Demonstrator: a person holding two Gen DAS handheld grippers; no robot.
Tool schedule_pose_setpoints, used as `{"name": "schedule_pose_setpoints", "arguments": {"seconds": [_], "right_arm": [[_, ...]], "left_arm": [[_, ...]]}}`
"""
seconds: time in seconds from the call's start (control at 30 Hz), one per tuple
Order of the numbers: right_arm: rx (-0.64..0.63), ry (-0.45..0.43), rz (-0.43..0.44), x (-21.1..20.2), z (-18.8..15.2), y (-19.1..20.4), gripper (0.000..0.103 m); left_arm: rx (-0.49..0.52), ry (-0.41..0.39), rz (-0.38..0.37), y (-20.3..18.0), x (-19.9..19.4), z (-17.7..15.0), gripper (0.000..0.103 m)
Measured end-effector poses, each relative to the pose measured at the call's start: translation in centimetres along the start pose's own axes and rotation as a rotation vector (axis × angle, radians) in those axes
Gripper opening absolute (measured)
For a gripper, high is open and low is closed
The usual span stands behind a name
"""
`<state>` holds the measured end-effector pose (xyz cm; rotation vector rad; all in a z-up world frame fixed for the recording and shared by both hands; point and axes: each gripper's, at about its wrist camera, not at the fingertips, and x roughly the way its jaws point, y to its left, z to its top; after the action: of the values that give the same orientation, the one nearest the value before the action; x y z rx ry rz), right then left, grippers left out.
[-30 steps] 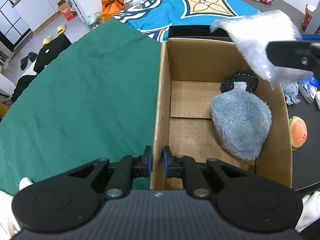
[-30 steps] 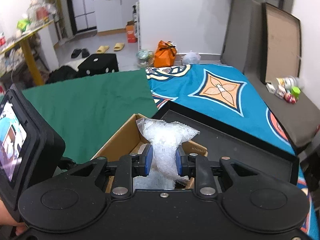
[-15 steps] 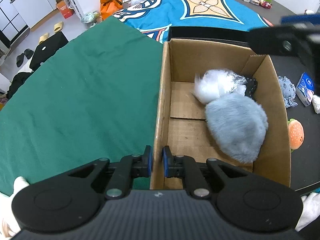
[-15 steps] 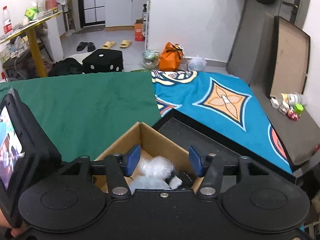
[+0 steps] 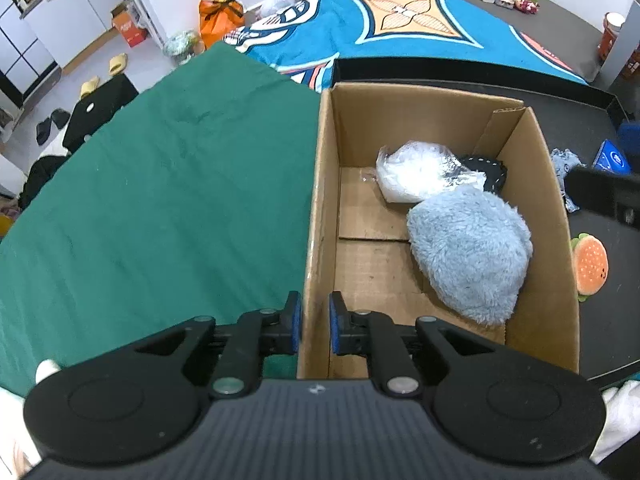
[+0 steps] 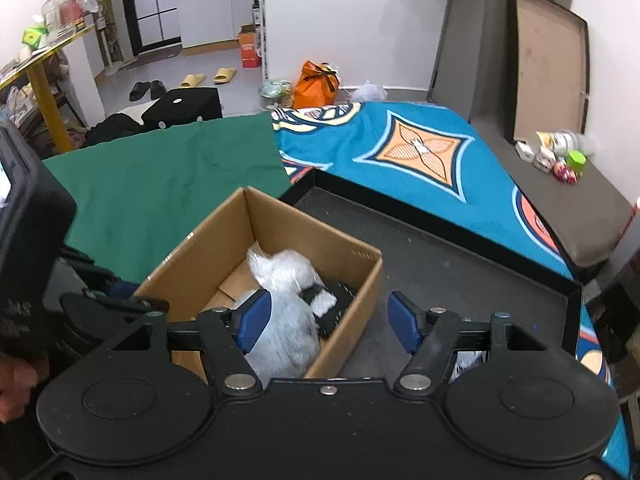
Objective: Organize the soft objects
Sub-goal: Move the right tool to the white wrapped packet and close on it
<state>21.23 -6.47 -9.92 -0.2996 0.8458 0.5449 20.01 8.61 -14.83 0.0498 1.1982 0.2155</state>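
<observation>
Open brown cardboard box (image 5: 400, 128) on the dark counter (image 6: 440, 248), clear plastic bag of white stuffing (image 5: 416, 170) at its 1 o'clock corner beside a fluffy grey-blue plush (image 5: 470, 250), left gripper (image 5: 313, 327) jaws nearly closed astride the box's near wall — right gripper (image 6: 330, 322) jaws wide apart, empty.

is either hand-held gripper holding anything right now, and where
Left hand-held gripper clamps the cardboard box by its near-left wall. Right hand-held gripper is open, empty.

Two close tool-mounted views over one box
Left looks steeply down into the cardboard box (image 5: 400, 120); right faces it lower, from the opposite side.
</observation>
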Motion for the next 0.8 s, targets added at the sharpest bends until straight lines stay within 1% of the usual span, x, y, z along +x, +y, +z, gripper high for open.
{"name": "schedule_pose_setpoints", "arguments": {"seconds": [0.07,0.27,0.37,0.43,0.47,0.53,0.6,0.8], "right_arm": [[0.017,-0.004,-0.007,-0.1,-0.7,-0.6,0.066],[0.072,-0.018,-0.032,-0.5,-2.8,-2.9,0.068],[0.098,-0.026,-0.070,-0.7,-3.8,-4.2,0.068],[0.122,-0.030,-0.103,-0.7,-4.6,-5.3,0.068],[0.135,-0.034,-0.112,-0.8,-5.0,-5.8,0.068],[0.155,-0.042,-0.126,-0.8,-5.7,-6.6,0.068],[0.171,-0.046,-0.138,-0.8,-6.4,-7.5,0.067],[0.202,-0.049,-0.177,-0.3,-8.0,-10.0,0.067]], "left_arm": [[0.005,-0.002,0.015,-0.2,-0.1,0.0,0.014],[0.009,-0.007,0.024,-0.4,-0.6,0.0,0.016],[0.015,-0.024,0.044,-0.7,-0.9,0.0,0.026],[0.022,-0.037,0.050,-1.0,-1.3,0.0,0.037],[0.027,-0.043,0.055,-1.2,-1.4,0.0,0.040],[0.040,-0.049,0.066,-1.5,-1.5,0.1,0.051],[0.056,-0.052,0.076,-1.9,-1.6,0.2,0.054],[0.093,-0.037,0.120,-2.9,-1.4,0.2,0.055]]}}
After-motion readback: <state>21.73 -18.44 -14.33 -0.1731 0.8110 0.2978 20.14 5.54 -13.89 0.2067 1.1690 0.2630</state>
